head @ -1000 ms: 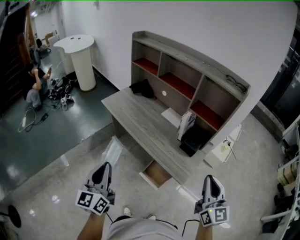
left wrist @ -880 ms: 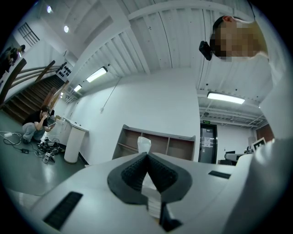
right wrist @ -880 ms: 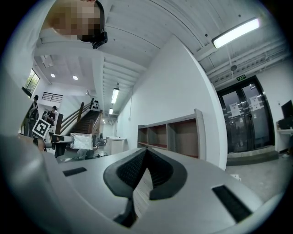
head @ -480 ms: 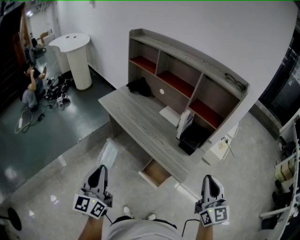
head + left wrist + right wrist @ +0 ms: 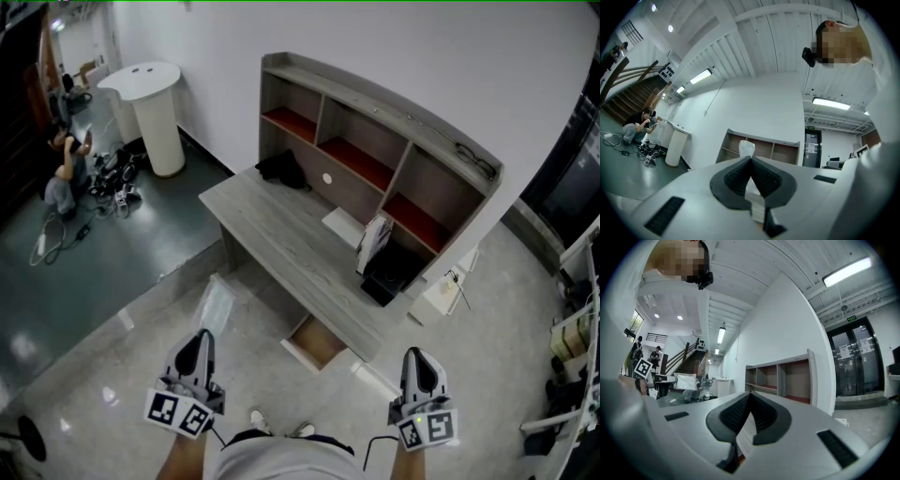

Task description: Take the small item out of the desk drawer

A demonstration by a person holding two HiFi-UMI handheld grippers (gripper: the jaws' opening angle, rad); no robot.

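Note:
A grey wooden desk (image 5: pixel 272 234) with a shelf unit (image 5: pixel 375 141) stands against the white wall. Its low drawer (image 5: pixel 317 343) is pulled open toward me, and I cannot make out any small item inside. My left gripper (image 5: pixel 200 337) hangs over the floor, left of the drawer and well short of the desk. Its pads meet at the tip (image 5: pixel 750 158) with nothing between them. My right gripper (image 5: pixel 419 356) is held to the right of the drawer, also shut and empty (image 5: pixel 749 393). Both gripper views look level at the shelf unit.
On the desk sit a white bag (image 5: pixel 373 246), a black box (image 5: pixel 389 277), a white sheet (image 5: pixel 342 228) and a dark bundle (image 5: pixel 281 171). A clear plastic bag (image 5: pixel 216 305) lies on the floor. A white round stand (image 5: pixel 155 112) and a seated person (image 5: pixel 61 178) are far left.
My left gripper has dropped a little lower and to the left. The desk has shifted slightly in view. The right gripper has stayed nearly still.

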